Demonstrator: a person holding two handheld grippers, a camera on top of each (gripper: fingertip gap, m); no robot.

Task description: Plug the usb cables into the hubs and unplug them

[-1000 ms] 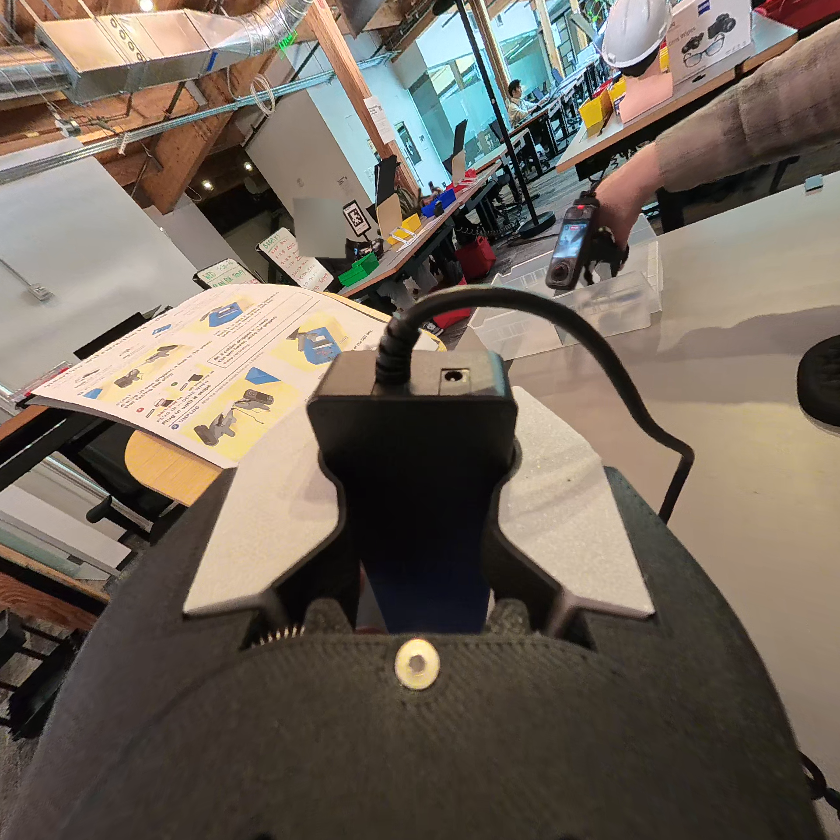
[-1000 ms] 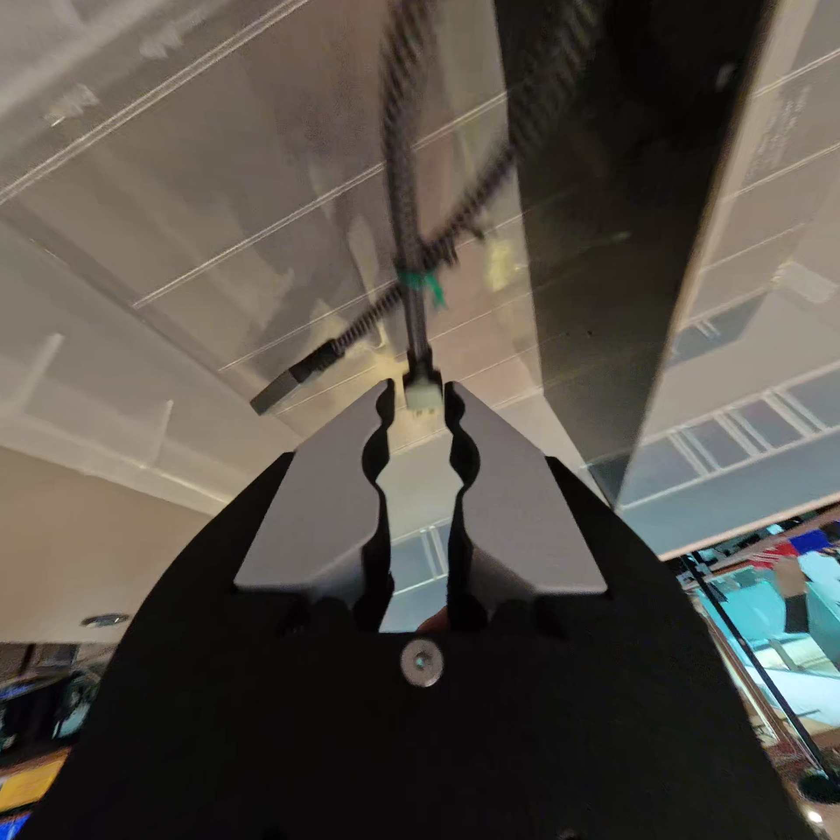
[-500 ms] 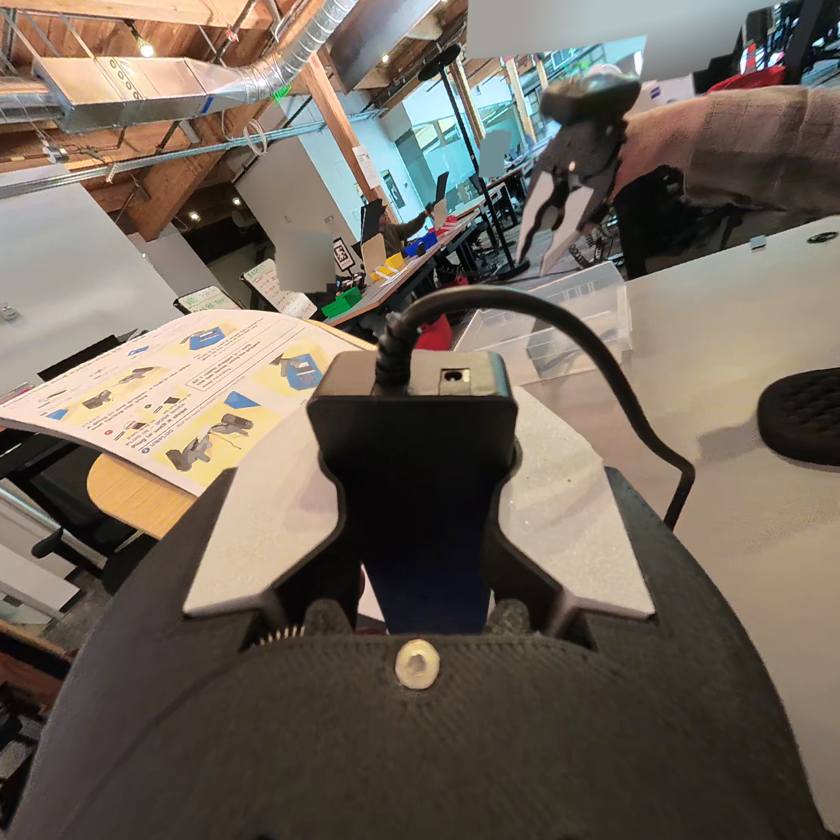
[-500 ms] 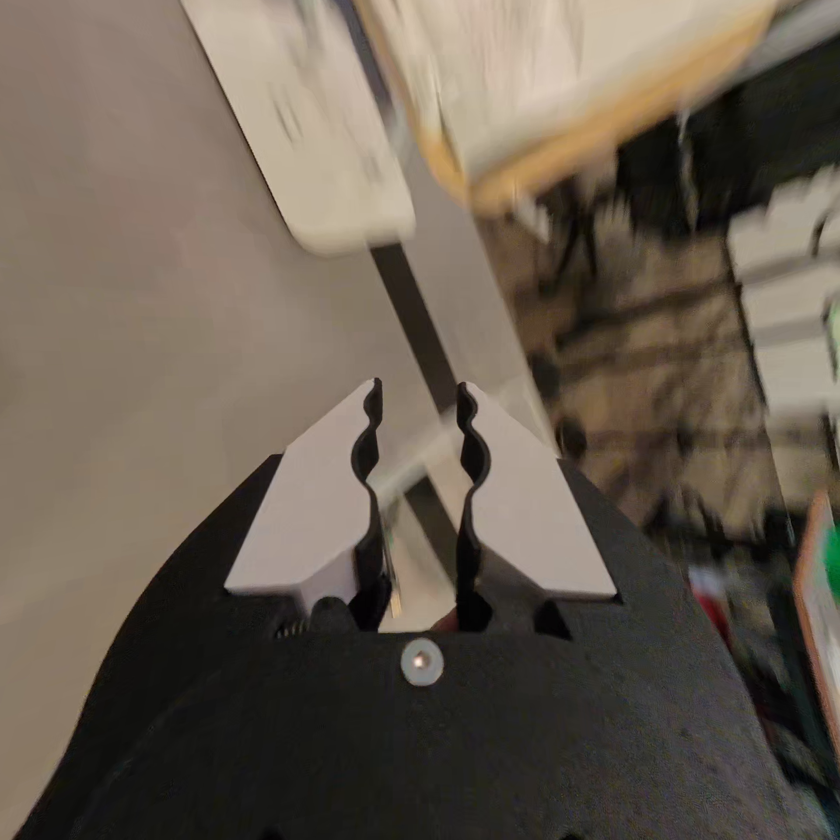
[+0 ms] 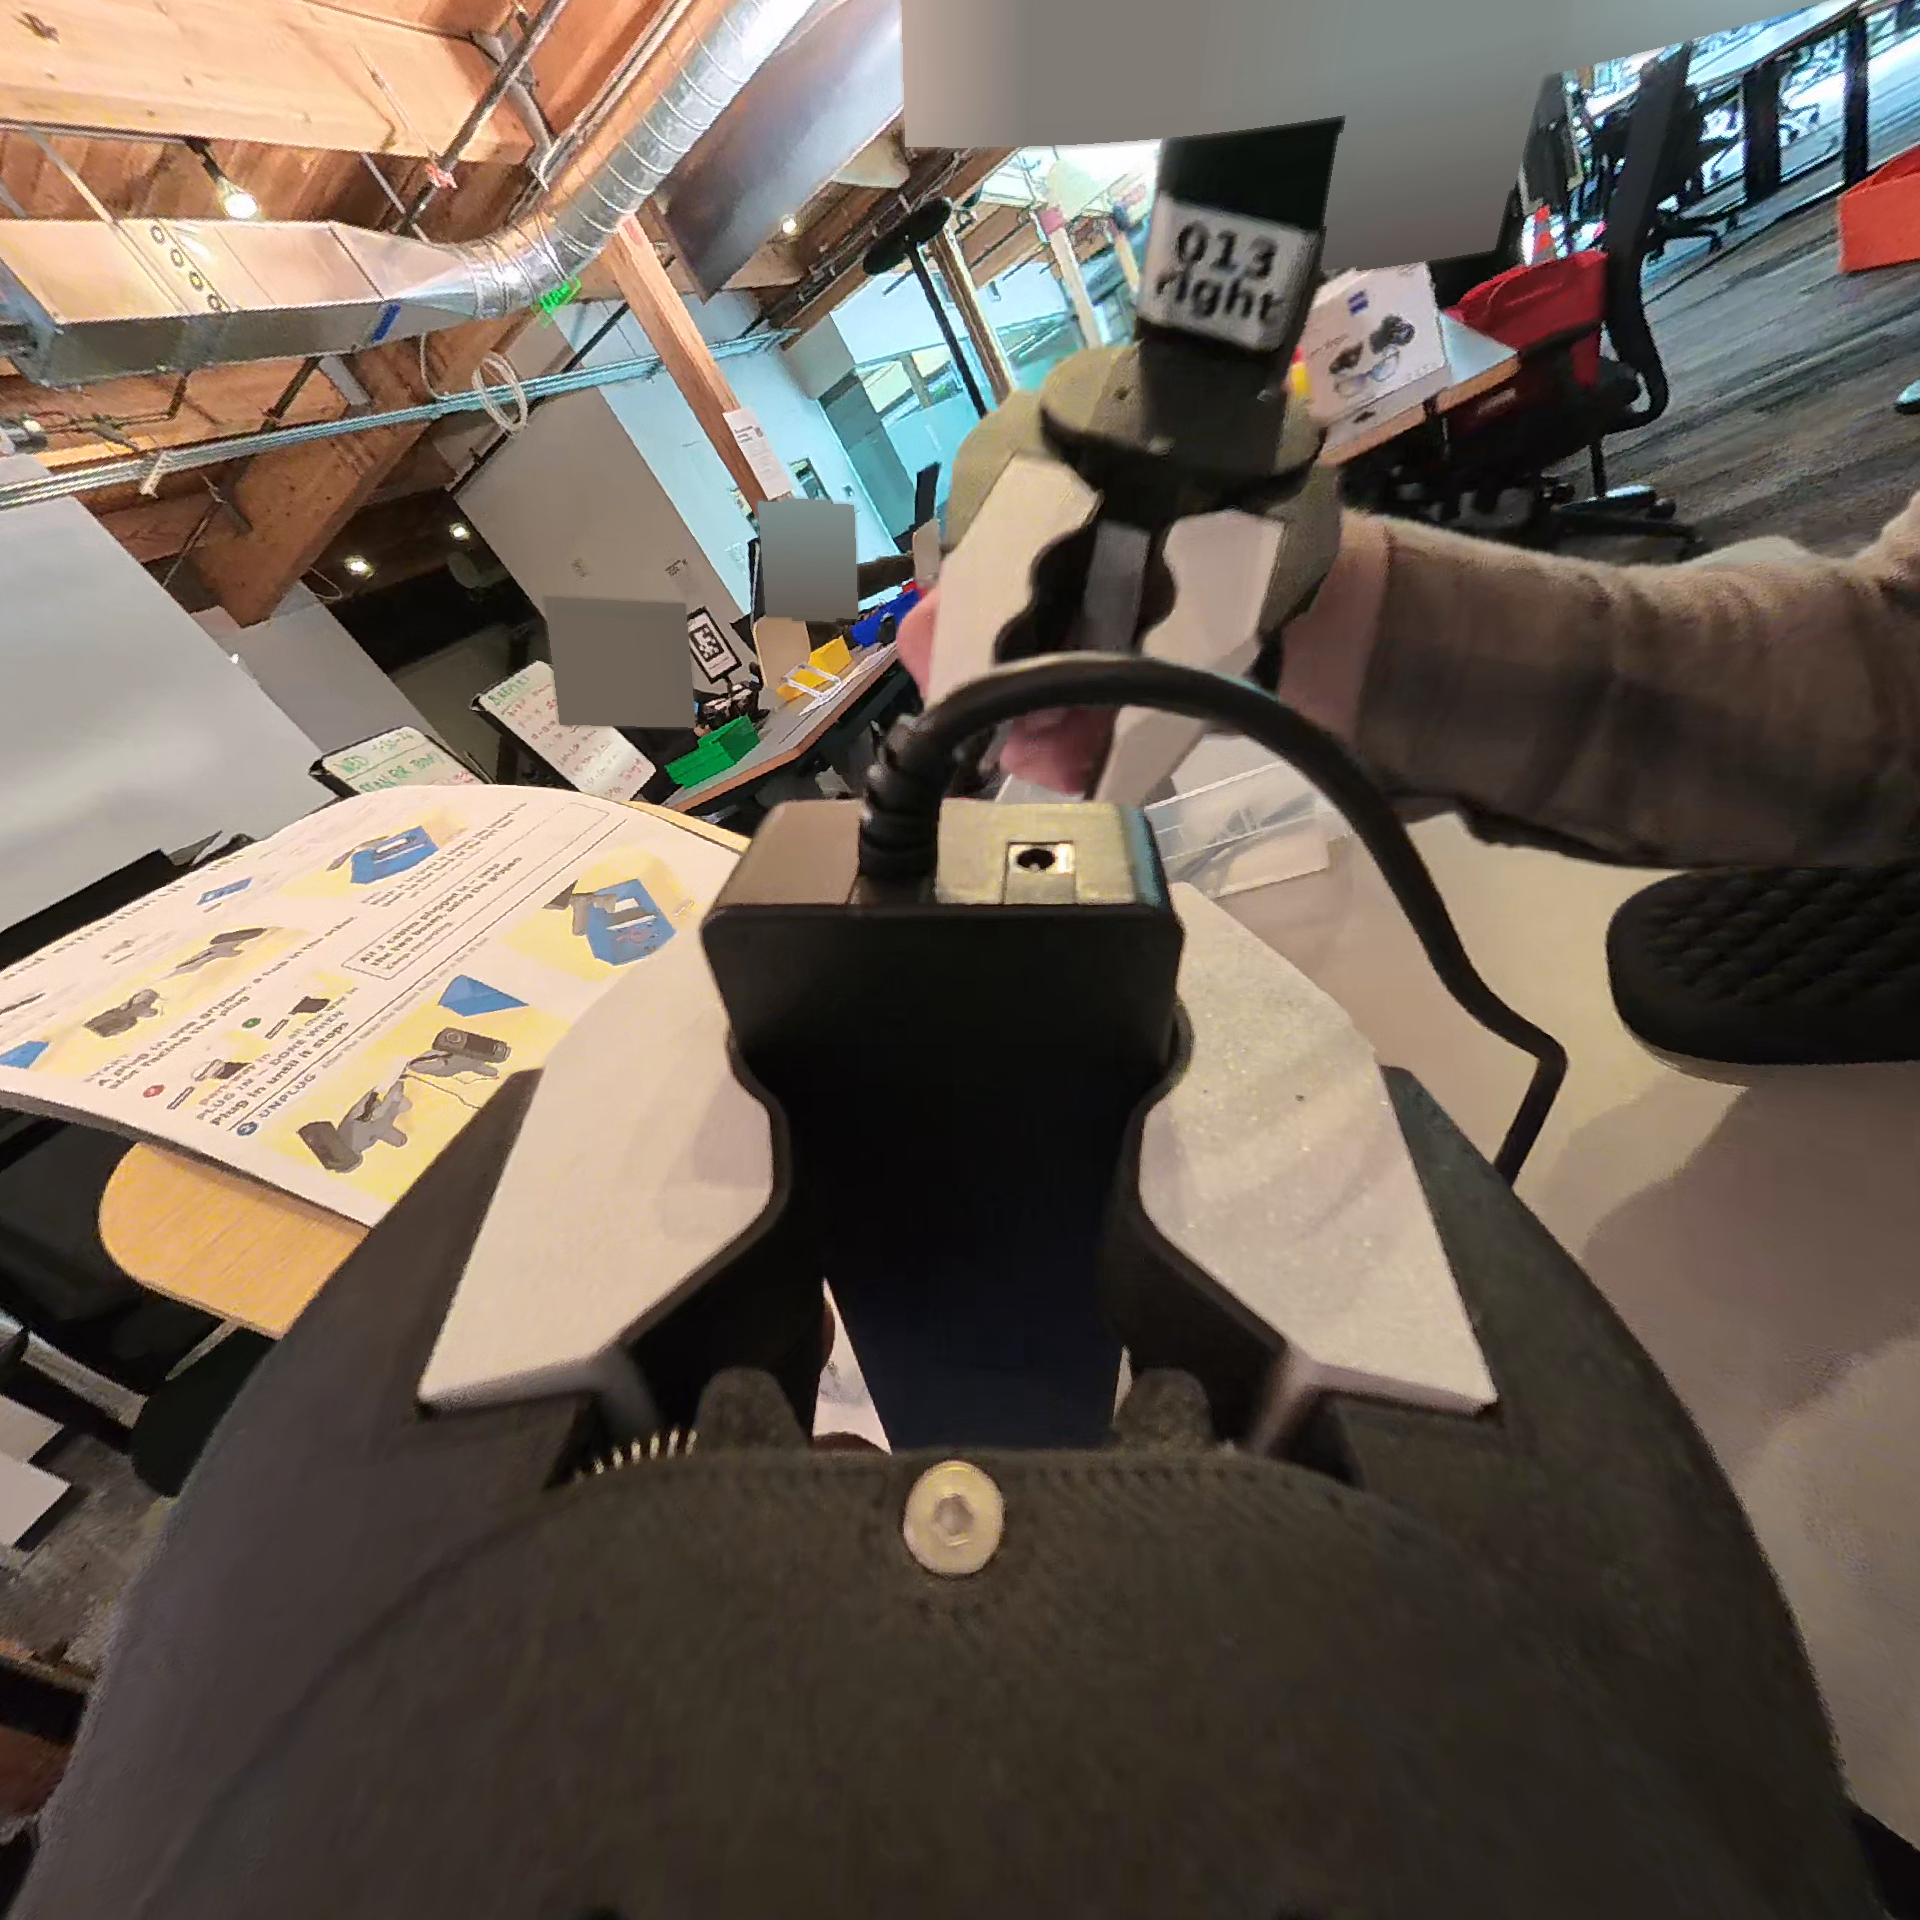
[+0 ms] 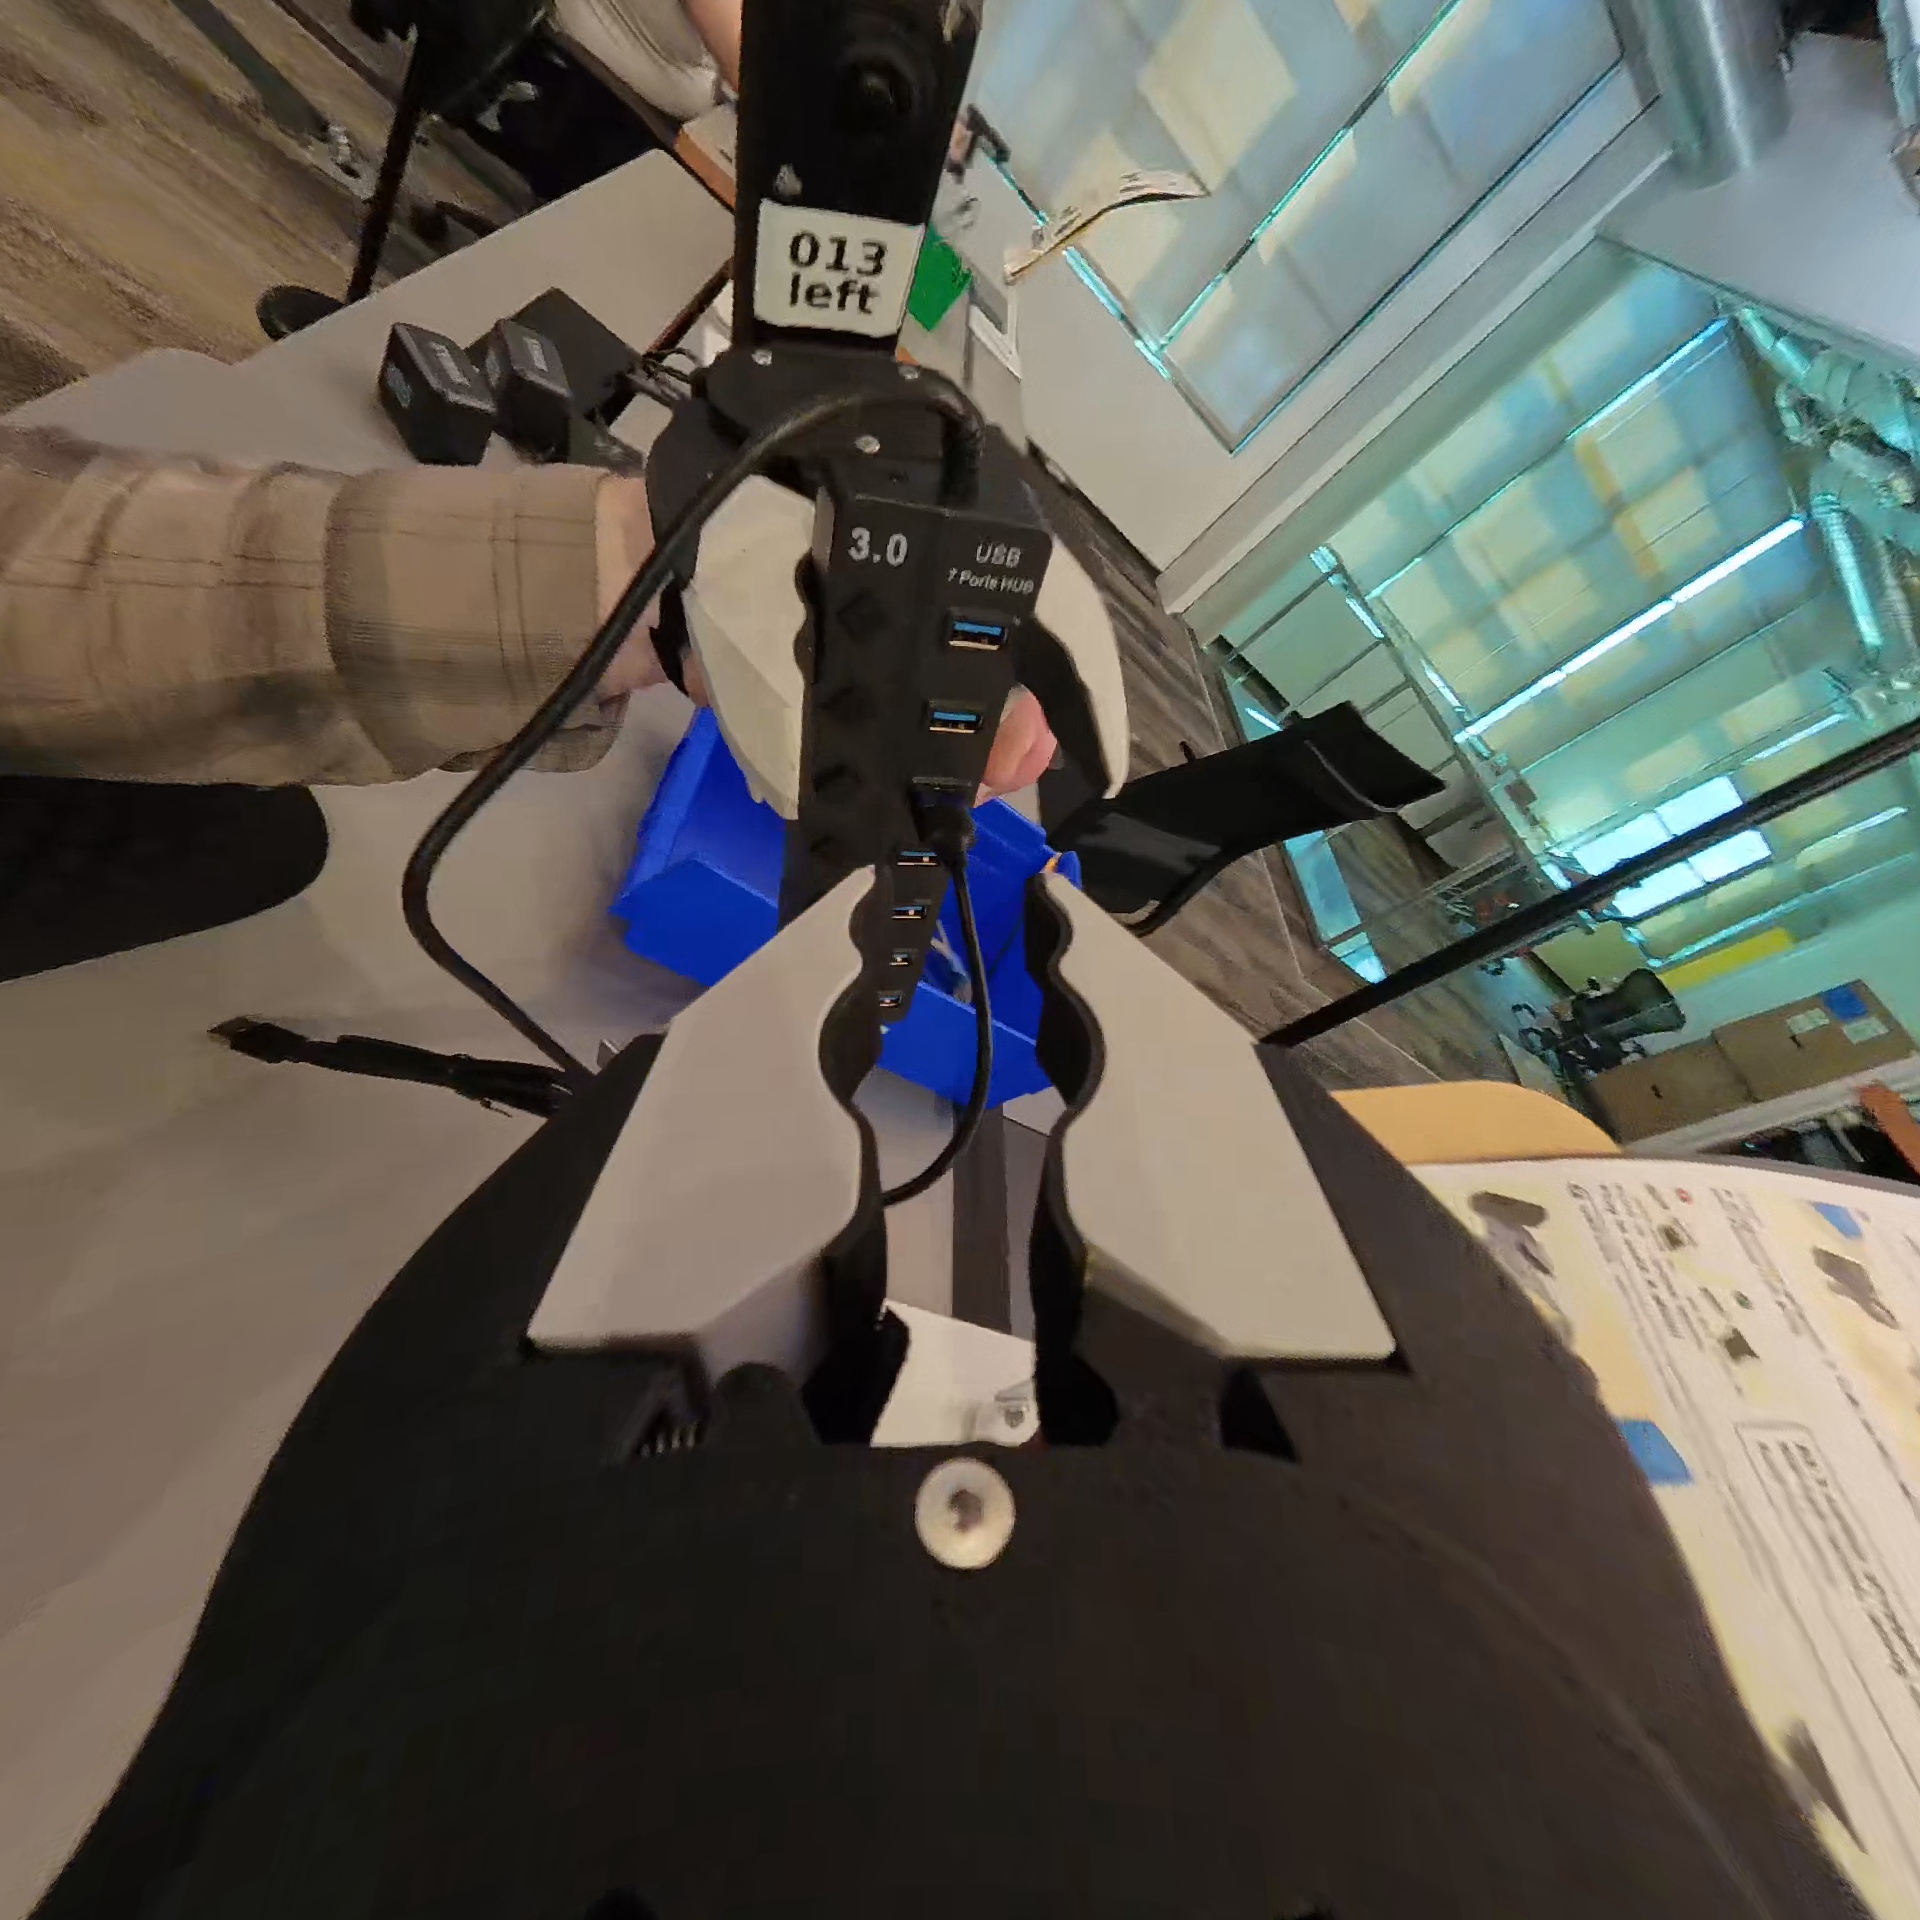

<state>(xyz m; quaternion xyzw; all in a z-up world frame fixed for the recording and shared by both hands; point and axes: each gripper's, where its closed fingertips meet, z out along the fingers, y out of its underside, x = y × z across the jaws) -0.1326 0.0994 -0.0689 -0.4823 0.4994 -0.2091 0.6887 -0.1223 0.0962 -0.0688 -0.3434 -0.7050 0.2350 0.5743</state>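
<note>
The left gripper [image 5: 940, 1049] is clamped on the black USB hub [image 5: 940, 1039], rigid and light by its look, while the right gripper [image 6: 951, 940], jaws apart and empty, faces the small plug [image 6: 943, 816] at twelve o'clock, best pinched by its stiff shell, not the limp cable [image 6: 977, 997].

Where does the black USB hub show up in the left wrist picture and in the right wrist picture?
Left wrist view: USB hub at centre, clamped between that gripper's fingers, seen end-on.
Right wrist view: USB hub upper centre, port side facing us.
Shared landmark: the printed instruction sheet.
</note>
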